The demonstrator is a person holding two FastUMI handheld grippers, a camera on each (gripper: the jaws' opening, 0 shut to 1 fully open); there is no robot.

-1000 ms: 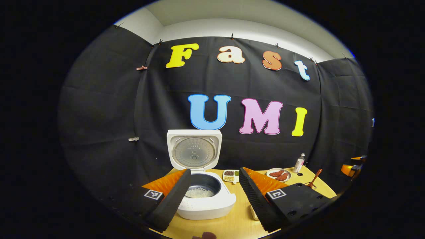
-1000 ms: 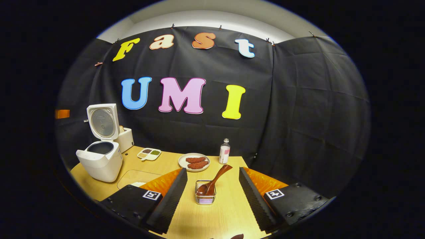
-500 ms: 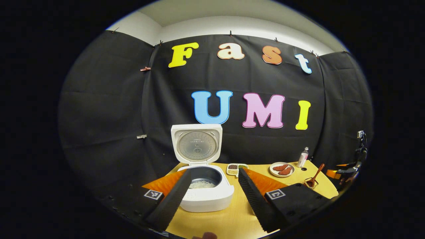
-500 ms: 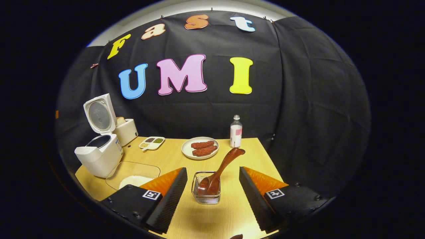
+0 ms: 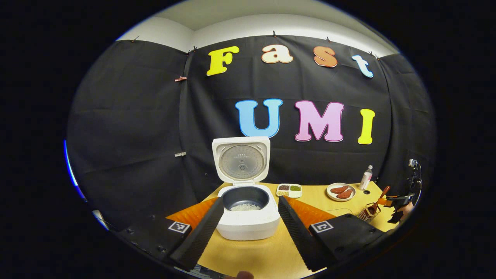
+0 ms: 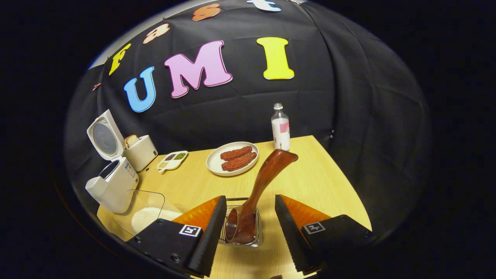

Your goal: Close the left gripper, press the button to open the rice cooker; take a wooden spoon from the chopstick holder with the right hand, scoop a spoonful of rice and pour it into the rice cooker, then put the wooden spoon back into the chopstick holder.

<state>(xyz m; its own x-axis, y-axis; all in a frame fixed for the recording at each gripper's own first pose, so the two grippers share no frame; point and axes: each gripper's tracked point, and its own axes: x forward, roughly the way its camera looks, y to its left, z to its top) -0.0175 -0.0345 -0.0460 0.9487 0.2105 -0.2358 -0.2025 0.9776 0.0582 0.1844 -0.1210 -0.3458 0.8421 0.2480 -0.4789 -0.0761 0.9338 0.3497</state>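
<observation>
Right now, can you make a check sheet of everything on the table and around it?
Surface: wooden table, bare at the right.
Job's things: rice cooker, lid up, rice in the pot; spoon standing bowl-down in the wire holder; clear tray of rice beside the cooker.
Clutter: plate with two brown pieces, bottle, small dish of grains, toaster behind the cooker.
Grippers: left gripper open, in front of the cooker; right gripper open, fingers on either side of the holder, not touching the spoon.
Cables: nothing seen.
Surroundings: black cloth wall.
</observation>
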